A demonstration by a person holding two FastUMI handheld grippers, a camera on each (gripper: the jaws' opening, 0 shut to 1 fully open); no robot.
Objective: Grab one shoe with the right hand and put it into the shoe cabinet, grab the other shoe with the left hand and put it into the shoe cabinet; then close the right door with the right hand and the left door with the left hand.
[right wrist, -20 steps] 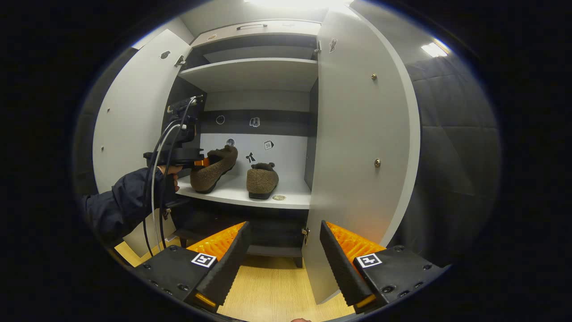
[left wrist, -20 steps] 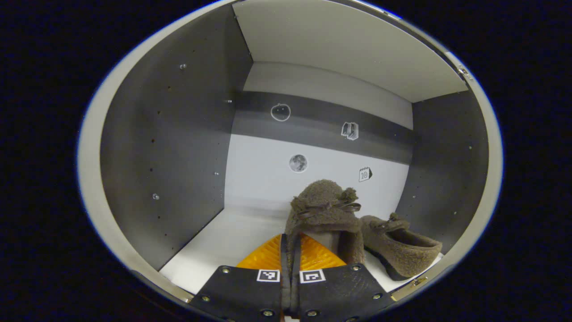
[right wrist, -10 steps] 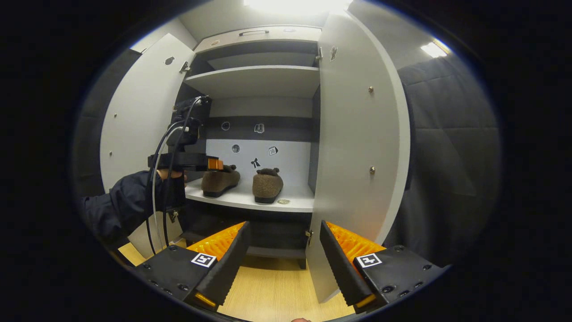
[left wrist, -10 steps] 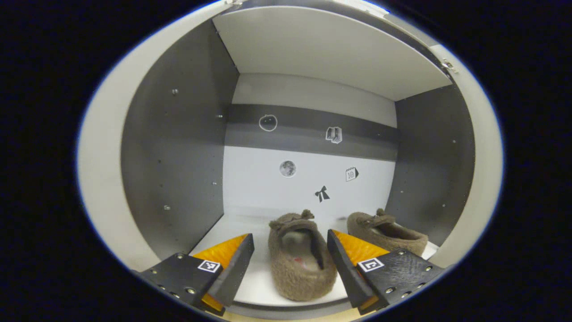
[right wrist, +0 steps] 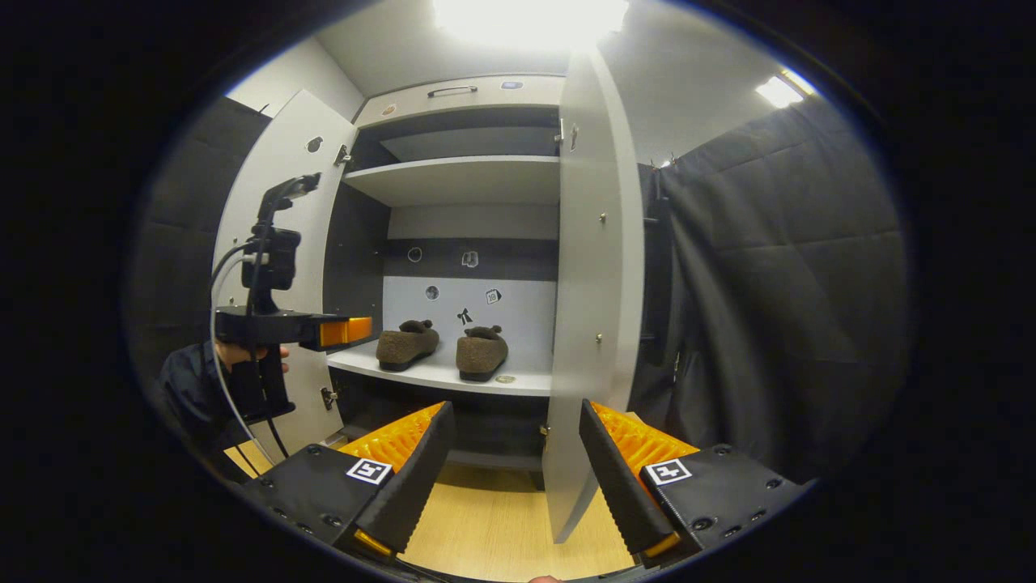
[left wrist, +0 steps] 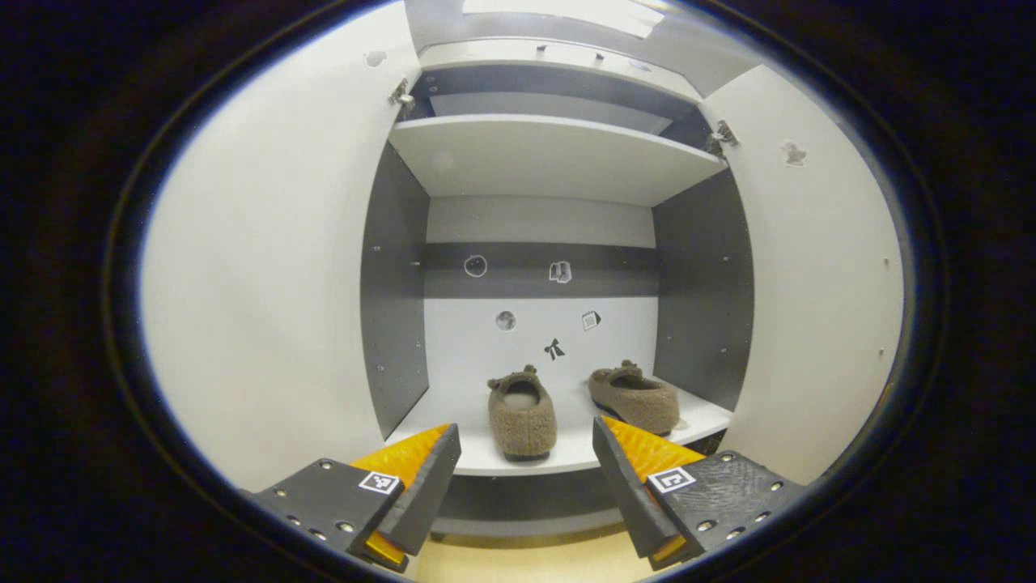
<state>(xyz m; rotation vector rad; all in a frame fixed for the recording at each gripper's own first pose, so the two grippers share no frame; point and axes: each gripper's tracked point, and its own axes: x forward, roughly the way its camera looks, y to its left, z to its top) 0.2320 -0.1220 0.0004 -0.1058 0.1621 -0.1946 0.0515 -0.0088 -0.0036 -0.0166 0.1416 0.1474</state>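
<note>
Two brown fuzzy shoes stand side by side on the cabinet's white shelf (left wrist: 566,455), toes toward the back: one on the left (left wrist: 522,413) and one on the right (left wrist: 635,397). My left gripper (left wrist: 525,425) is open and empty, held in front of the cabinet, clear of the shelf. In the right gripper view the same shoes (right wrist: 407,344) (right wrist: 481,352) rest on the shelf (right wrist: 453,374), and the left gripper (right wrist: 348,330) hangs open to their left in a person's hand (right wrist: 243,354). My right gripper (right wrist: 516,405) is open and empty, low, near the edge of the right door (right wrist: 595,308).
Both cabinet doors stand open: the left door (left wrist: 267,267) and the right door (left wrist: 809,283). An upper shelf (right wrist: 461,174) sits above the shoes. Wooden floor (right wrist: 494,526) lies below, and the black cloth wall (right wrist: 769,283) hangs to the right.
My left gripper opened and let go of the left shoe, which now rests flat on the shelf, then drew back out of the cabinet. My right gripper backed away slightly.
</note>
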